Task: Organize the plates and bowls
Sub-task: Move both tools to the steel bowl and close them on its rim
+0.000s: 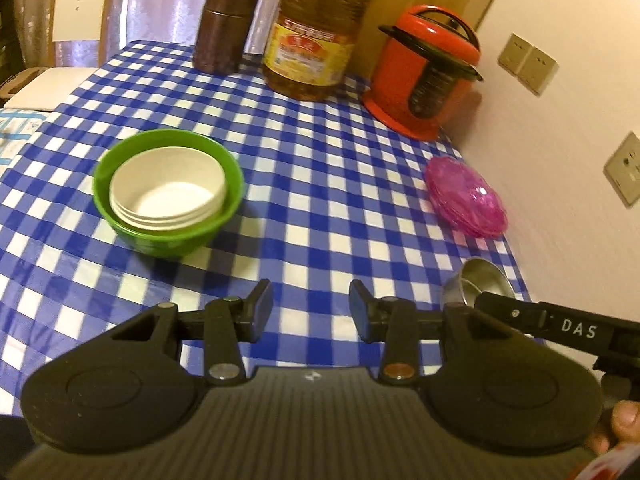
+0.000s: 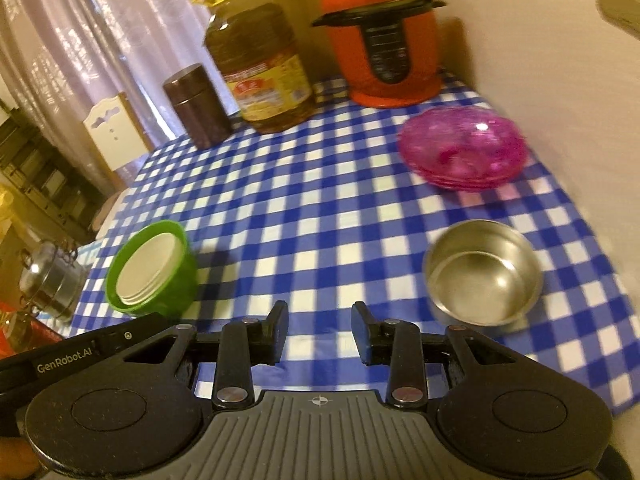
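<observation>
A green bowl (image 1: pixel 168 216) holds a nested stack of white bowls (image 1: pixel 168 196) on the blue checked tablecloth (image 1: pixel 320 200); the green bowl also shows in the right wrist view (image 2: pixel 156 272). A stack of pink translucent plates (image 1: pixel 466 196) lies at the right, by the wall (image 2: pixel 464 148). A steel bowl (image 2: pixel 484 272) sits at the near right, partly hidden in the left wrist view (image 1: pixel 480 282). My left gripper (image 1: pixel 311 312) is open and empty above the cloth. My right gripper (image 2: pixel 320 332) is open and empty, left of the steel bowl.
At the back stand a brown canister (image 1: pixel 224 28), a large oil jug (image 1: pixel 316 36) and a red pressure cooker (image 1: pixel 424 72). A wall with sockets (image 1: pixel 528 64) runs along the right. A chair (image 1: pixel 76 12) stands at the far left. A steel pot (image 2: pixel 52 280) sits beyond the table's left edge.
</observation>
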Motion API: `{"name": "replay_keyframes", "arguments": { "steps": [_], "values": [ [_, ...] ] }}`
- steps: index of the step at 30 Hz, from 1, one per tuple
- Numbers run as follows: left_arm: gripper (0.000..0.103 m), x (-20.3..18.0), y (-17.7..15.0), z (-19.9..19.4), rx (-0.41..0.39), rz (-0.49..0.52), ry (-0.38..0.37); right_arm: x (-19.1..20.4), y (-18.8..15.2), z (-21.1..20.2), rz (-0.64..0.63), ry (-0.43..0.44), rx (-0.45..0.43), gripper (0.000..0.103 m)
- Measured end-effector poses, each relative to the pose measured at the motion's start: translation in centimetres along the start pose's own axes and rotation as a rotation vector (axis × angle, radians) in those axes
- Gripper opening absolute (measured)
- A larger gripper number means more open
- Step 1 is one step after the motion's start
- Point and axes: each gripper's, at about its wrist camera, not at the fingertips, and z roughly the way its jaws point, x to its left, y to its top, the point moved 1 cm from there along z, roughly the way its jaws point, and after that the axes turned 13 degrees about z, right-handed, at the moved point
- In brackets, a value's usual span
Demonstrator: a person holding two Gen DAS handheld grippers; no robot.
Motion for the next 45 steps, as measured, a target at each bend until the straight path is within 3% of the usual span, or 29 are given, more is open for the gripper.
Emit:
{"name": "replay_keyframes", "arguments": {
  "steps": [24, 45],
  "values": [
    [0.04, -9.5, 0.2, 4.0, 0.054, 0.114, -0.11, -11.9, 1.9, -4.1, 0.185, -0.136, -0.088, 0.035],
    [0.04, -13.4, 1.5, 11.5, 0.092, 0.108, -0.175, -16.1, 3.8, 0.2, 0.258, -0.154, -0.042, 0.035]
  ]
}}
